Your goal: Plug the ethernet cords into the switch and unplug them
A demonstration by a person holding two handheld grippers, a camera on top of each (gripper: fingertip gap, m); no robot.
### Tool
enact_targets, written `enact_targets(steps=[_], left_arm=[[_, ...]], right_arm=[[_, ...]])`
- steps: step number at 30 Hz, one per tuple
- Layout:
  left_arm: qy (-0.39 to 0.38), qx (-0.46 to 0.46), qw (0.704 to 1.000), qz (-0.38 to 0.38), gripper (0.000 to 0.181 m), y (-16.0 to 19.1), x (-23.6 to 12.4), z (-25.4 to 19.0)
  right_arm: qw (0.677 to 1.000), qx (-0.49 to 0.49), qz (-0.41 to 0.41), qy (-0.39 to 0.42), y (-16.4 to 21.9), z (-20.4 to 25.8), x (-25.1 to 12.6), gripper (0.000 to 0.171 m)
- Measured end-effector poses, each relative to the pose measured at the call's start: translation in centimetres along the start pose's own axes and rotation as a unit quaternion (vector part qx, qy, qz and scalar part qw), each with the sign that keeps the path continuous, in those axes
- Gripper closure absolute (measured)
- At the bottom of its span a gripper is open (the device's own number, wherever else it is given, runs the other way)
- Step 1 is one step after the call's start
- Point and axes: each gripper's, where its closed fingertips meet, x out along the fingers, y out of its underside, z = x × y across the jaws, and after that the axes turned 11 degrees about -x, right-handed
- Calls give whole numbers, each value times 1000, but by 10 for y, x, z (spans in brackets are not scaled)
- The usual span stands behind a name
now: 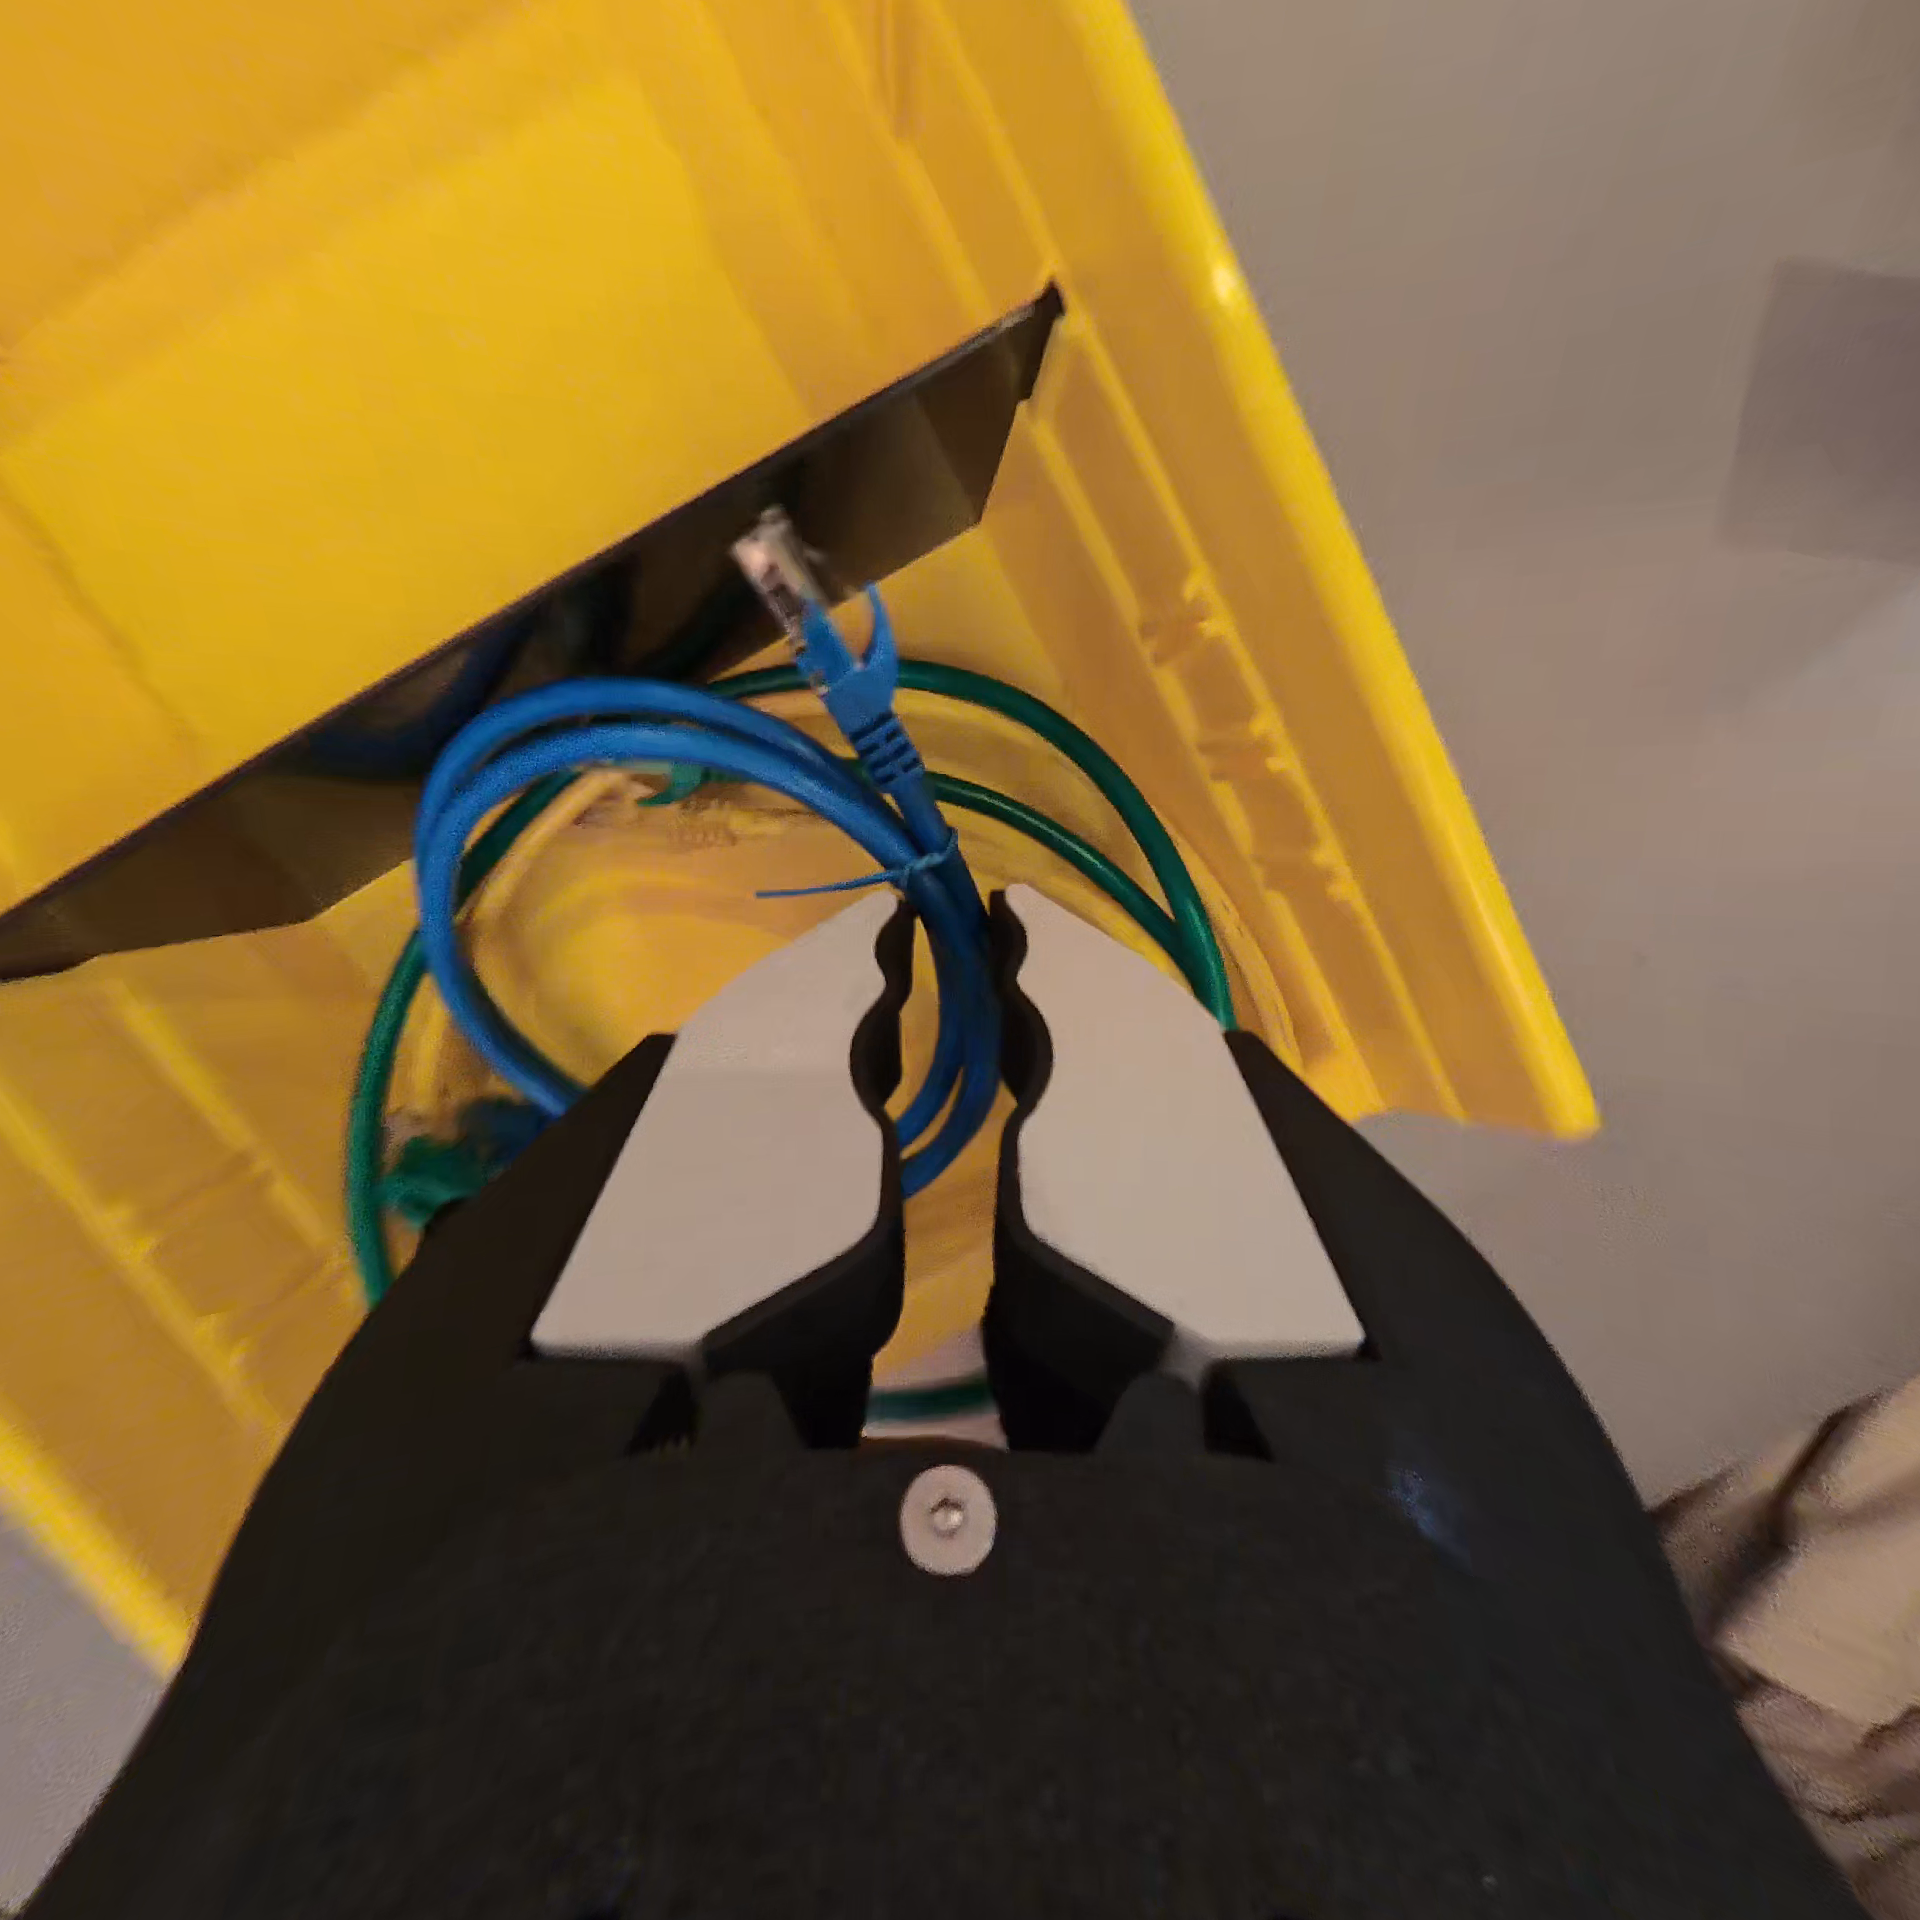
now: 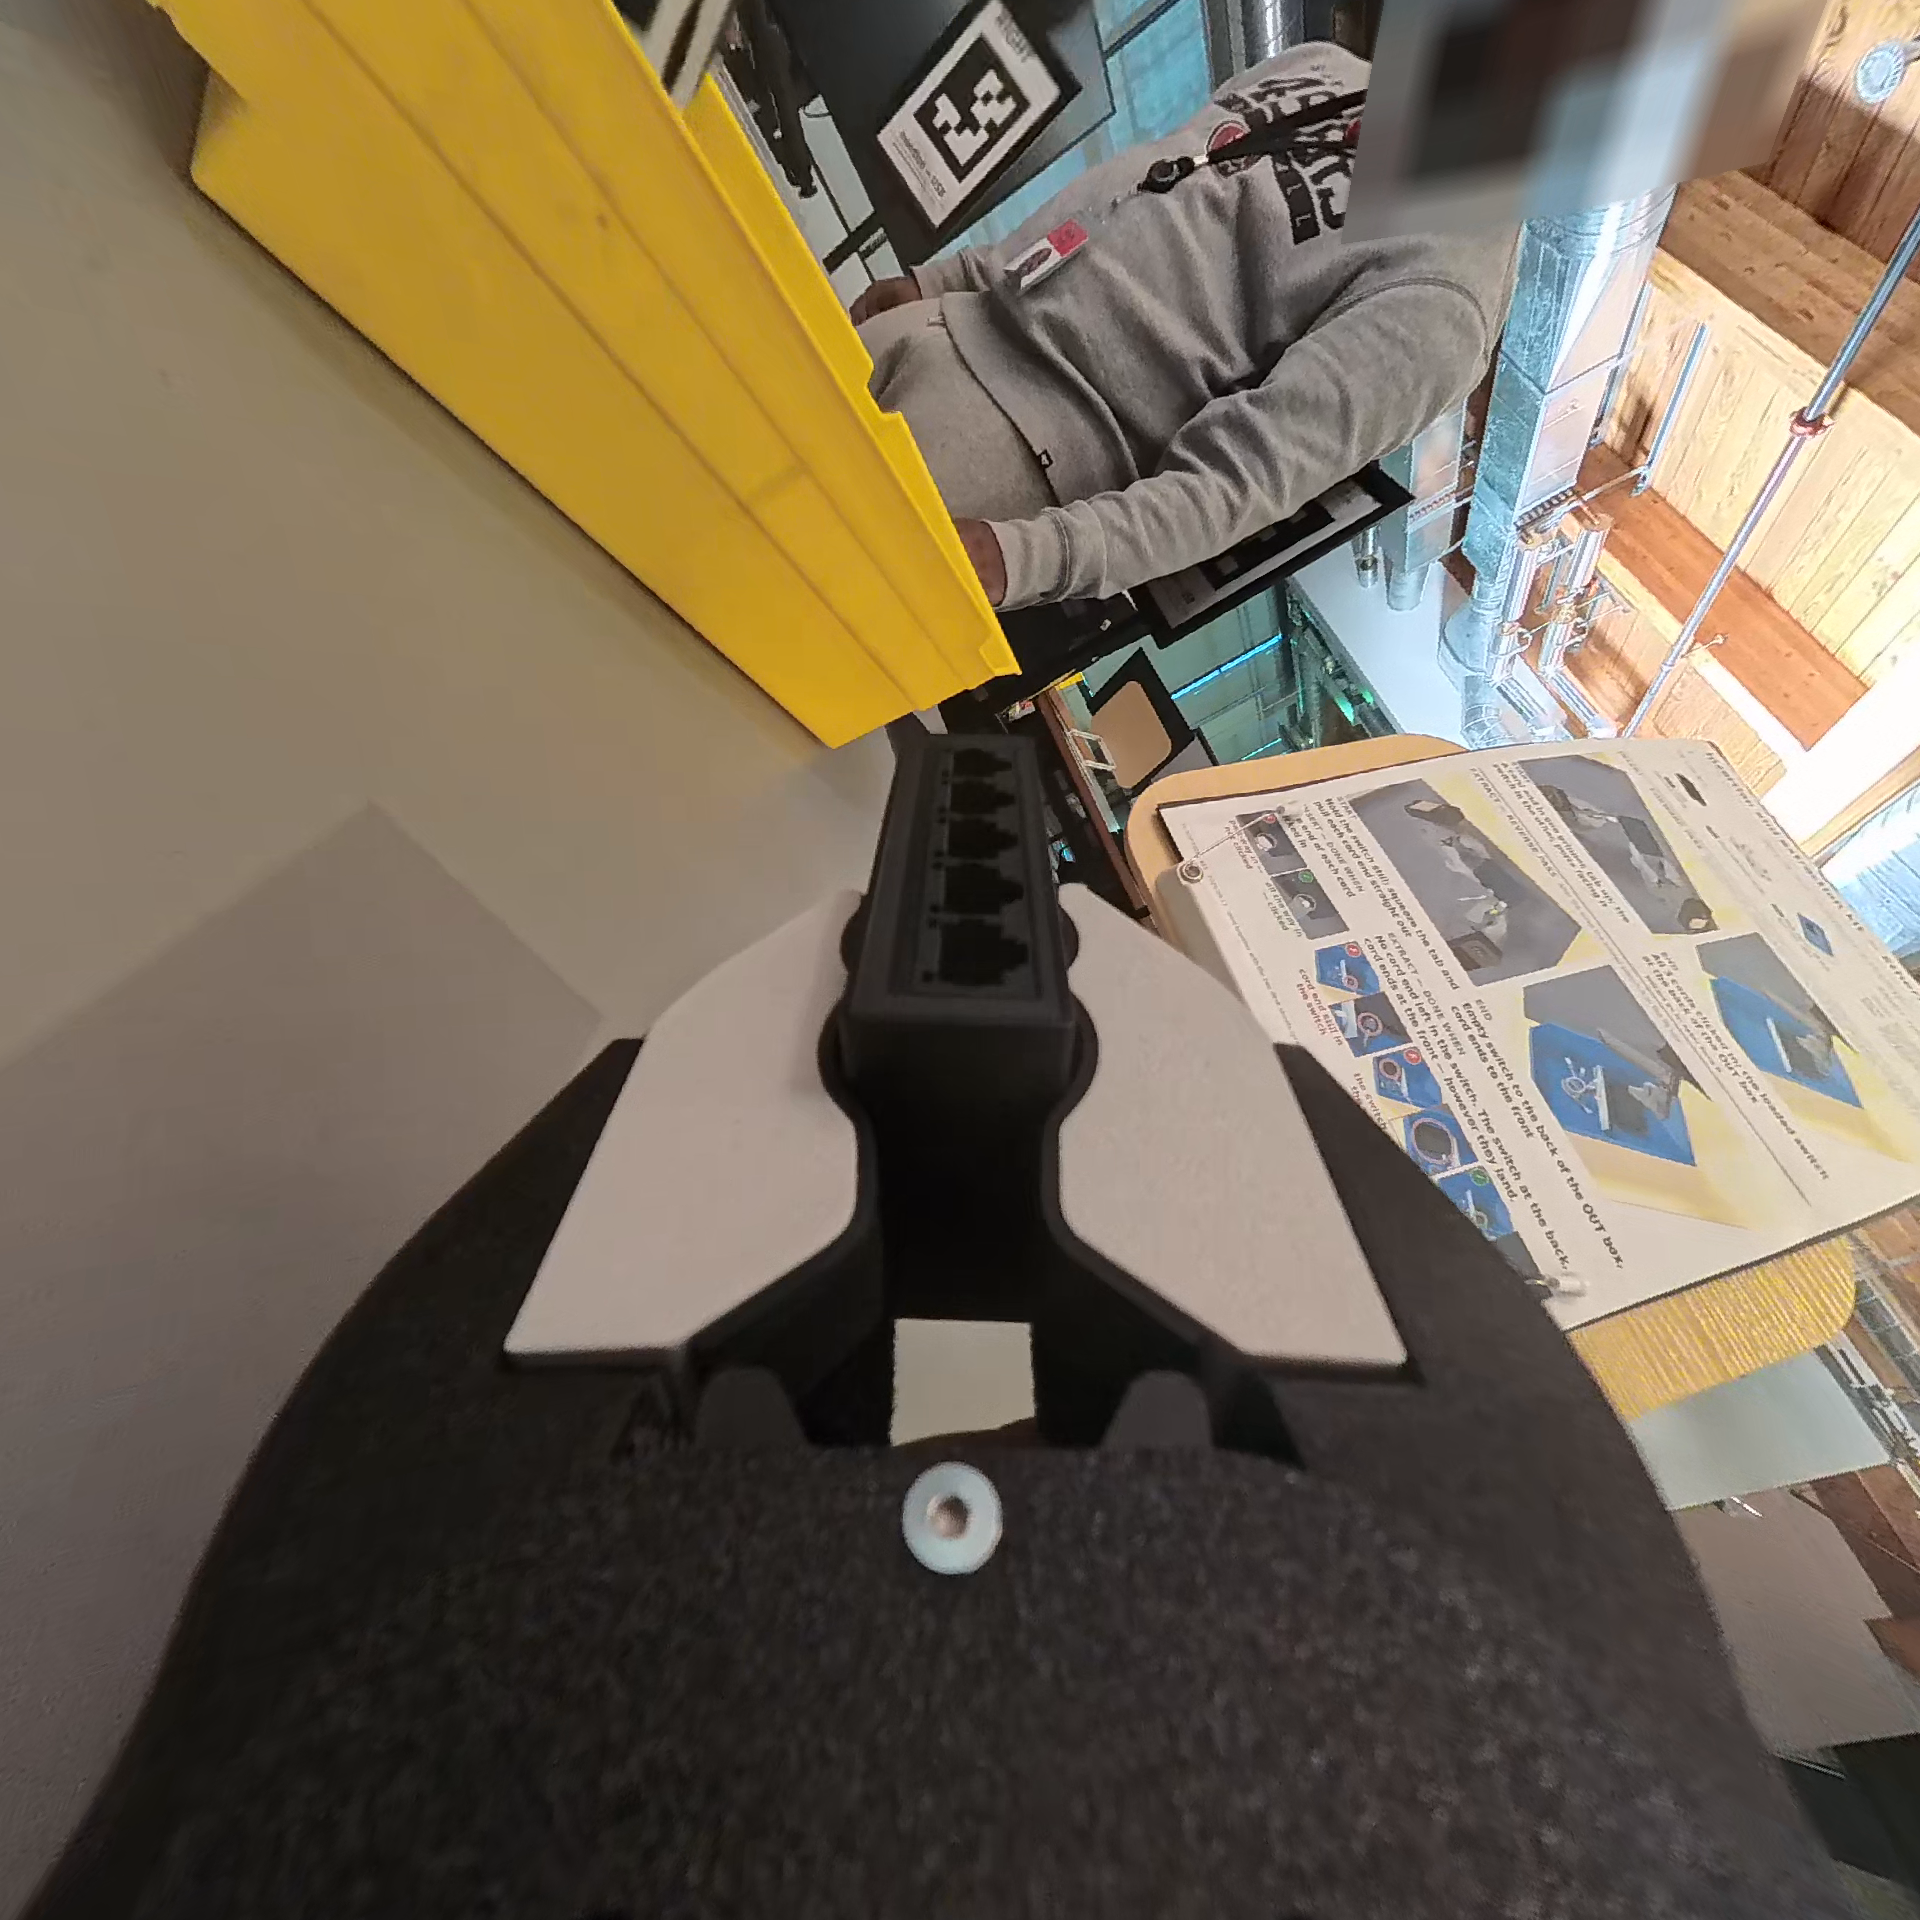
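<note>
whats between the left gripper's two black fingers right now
In the left wrist view, the bundled blue ethernet cord runs between the left gripper's fingers, just below its zip tie; the yellow plastic bin lies behind.

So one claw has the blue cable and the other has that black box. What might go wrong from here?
1. The blue cable is tied in a coil by a thin tie and lies over a green cable, so lifting it may drag both.
2. The left gripper grips the coil well behind the plug, so the plug may wobble when aimed at the switch held by the right gripper.
</note>
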Motion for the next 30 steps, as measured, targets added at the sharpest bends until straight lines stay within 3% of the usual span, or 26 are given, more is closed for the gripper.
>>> enact_targets(steps=[7,12,17,19,22,25,28,30], left_arm=[[0,46,993,-109,169,-11,-109,-3],[33,146,975,-167,170,-6,-176,-76],[-56,210,932,-289,171,-24,-230,-127],[-57,223,920,-318,171,-29,-237,-141],[89,242,927,-273,170,-8,-220,-192],[243,249,924,-161,171,33,-186,-241],[459,196,866,-39,171,74,-169,-283],[549,145,822,42,171,91,-158,-292]], right_arm=[[1000,-7,-1,2,-1,1,0,141],[1000,-7,-1,12,-1,-2,-1,141],[1000,-10,0,15,-1,-3,-1,141],[1000,-12,0,16,-1,-3,-1,141],[1000,-10,0,19,-1,-4,-2,141],[1000,-5,-2,23,-1,-6,-3,141],[1000,-3,-3,21,-1,-6,-2,141],[1000,-3,-5,19,-1,-5,-2,141]])
